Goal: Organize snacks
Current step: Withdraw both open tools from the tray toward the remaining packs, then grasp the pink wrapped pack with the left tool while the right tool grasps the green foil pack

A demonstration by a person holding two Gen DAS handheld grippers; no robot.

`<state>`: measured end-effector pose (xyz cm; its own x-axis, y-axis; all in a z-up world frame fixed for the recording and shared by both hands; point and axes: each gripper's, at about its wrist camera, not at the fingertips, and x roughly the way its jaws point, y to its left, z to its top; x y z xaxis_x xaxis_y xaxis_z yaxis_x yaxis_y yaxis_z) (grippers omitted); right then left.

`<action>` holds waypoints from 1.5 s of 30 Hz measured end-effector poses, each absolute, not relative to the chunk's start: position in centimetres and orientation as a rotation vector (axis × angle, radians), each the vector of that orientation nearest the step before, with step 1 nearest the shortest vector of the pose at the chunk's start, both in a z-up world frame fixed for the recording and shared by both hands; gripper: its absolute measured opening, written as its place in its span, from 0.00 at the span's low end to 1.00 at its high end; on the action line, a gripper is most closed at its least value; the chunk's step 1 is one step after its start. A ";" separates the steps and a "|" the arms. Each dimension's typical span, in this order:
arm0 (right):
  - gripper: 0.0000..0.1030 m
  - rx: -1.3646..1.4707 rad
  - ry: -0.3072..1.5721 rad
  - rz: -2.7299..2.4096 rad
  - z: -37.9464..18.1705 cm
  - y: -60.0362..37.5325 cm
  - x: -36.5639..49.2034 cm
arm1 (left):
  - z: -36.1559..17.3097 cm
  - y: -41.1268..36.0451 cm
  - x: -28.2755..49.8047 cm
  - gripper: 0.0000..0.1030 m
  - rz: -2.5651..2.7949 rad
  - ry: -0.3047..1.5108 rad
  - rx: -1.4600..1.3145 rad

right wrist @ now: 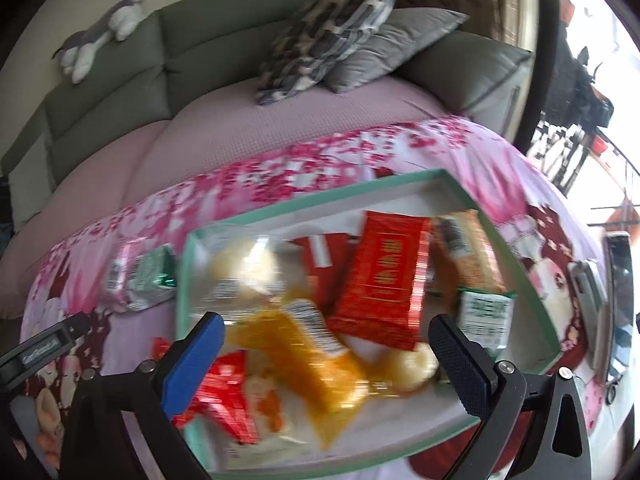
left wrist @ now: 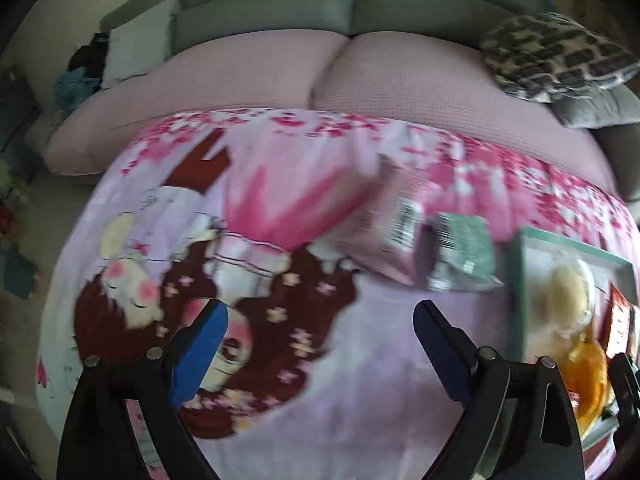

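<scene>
A teal-rimmed tray (right wrist: 320, 196) lies on a cartoon-print blanket (left wrist: 352, 380) and holds several snack packets. Among them are a red packet (right wrist: 384, 280), an orange packet (right wrist: 312, 360) and a clear pack of pale buns (right wrist: 240, 276). My right gripper (right wrist: 328, 360) hovers open above the tray, nothing between its fingers. Left of the tray, a pink packet (left wrist: 384, 232) and a green packet (left wrist: 464, 256) lie side by side on the blanket. My left gripper (left wrist: 320, 340) is open and empty over bare blanket, short of those two packets. The tray's rim (left wrist: 520, 264) shows at its right.
Behind the blanket runs a sofa with pink seat covers (left wrist: 280, 68) and green back cushions (right wrist: 224, 20). A patterned pillow (right wrist: 332, 28) and a grey pillow (right wrist: 396, 44) lie at its right end. A grey flat object (right wrist: 586, 292) rests on the blanket right of the tray.
</scene>
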<state>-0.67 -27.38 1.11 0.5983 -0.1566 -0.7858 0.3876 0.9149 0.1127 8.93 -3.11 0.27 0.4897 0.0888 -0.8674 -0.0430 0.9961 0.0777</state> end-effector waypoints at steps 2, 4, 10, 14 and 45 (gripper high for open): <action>1.00 0.278 0.873 -0.283 1.3 -26.0 -0.1 | 0.3 -1.9 9.4 0.91 0.105 1.058 0.042; 1.00 0.269 0.863 -0.251 1.5 -24.7 0.4 | 0.3 -1.0 9.8 0.91 0.120 1.060 0.034; 1.00 0.260 0.853 -0.147 1.9 -21.3 2.8 | 0.4 -0.5 11.6 0.91 0.074 1.074 0.018; 0.99 0.218 0.877 -0.094 1.8 -19.0 4.8 | -0.1 -0.2 13.8 0.91 0.003 1.129 -0.040; 0.56 0.138 1.179 -0.010 -5.8 -15.0 16.4 | -5.8 -5.2 21.7 0.40 -0.305 1.327 -0.022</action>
